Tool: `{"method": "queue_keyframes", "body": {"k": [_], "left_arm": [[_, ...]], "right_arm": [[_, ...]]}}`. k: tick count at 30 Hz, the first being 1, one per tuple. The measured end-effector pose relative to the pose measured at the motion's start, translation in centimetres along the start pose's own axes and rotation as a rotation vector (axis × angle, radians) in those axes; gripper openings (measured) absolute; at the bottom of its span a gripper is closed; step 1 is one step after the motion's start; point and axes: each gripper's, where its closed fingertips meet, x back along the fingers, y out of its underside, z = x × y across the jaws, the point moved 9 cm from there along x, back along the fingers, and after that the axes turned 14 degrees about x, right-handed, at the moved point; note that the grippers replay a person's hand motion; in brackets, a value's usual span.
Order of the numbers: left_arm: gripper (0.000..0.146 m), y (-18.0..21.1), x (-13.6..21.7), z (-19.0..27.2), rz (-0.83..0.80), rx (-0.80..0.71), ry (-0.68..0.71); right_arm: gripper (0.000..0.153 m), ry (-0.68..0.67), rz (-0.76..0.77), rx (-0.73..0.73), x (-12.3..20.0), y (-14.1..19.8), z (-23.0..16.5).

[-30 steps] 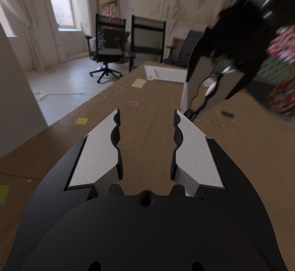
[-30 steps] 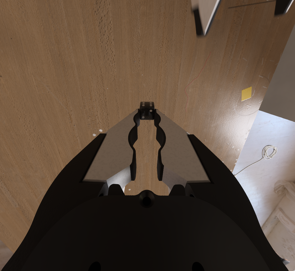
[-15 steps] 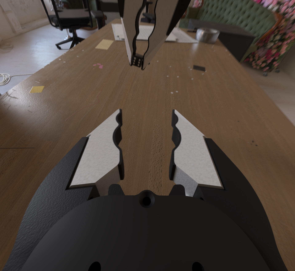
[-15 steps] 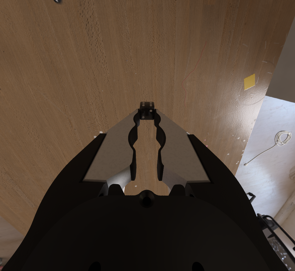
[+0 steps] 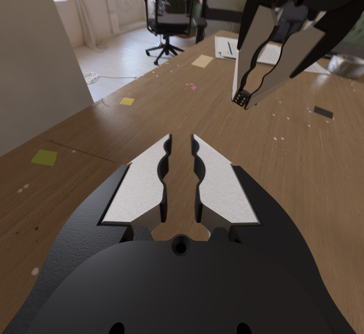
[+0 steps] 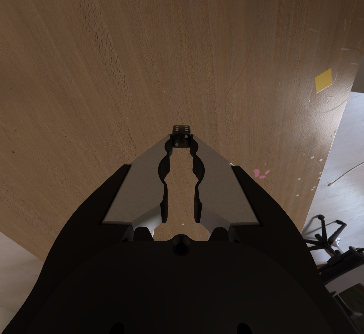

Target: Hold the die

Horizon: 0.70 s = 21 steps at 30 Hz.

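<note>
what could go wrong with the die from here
The die is pinched only at the very tips of the right gripper, well above the wooden table, so a small jolt might let it slip and drop. The left gripper is empty with its fingers a little apart, too far off to catch it.

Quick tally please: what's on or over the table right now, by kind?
Dice: 1, the black die, pinched in the right gripper
Grippers: 2, with the left gripper holding nothing
Paper squares: 3, yellow note, green note, tan note
Tape rolls: 1, grey tape roll
Total: 7
</note>
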Motion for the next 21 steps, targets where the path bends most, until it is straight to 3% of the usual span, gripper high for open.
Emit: {"method": "queue_keyframes", "body": {"k": [3, 7, 10, 12, 15, 21], "left_arm": [[0.042, 0.6, 1.1, 0.5, 0.077, -0.027, -0.067], [0.037, 2.0, 3.4, 4.0, 0.187, -0.337, -0.148], [0.032, 3.9, 2.9, 7.4, 0.156, -0.516, -0.004], [0.044, 5.0, 0.6, 8.6, 0.068, -0.512, 0.087], [0.063, 5.1, -3.8, 8.4, -0.090, -0.460, 0.070], [0.067, 4.3, -9.4, 6.1, -0.287, -0.332, 0.098]], "right_arm": [[0.016, -0.006, -0.014, -0.023, 0.0, -0.1, 0.1], [0.016, -0.002, -0.007, -0.027, 0.0, -0.1, 0.1], [0.016, 0.000, -0.002, -0.024, 0.0, 0.0, 0.1], [0.016, -0.001, 0.000, -0.020, 0.0, 0.0, 0.1], [0.016, 0.003, -0.001, -0.016, 0.0, 0.0, 0.0], [0.016, 0.020, -0.002, -0.018, 0.0, 0.0, -0.2]]}}
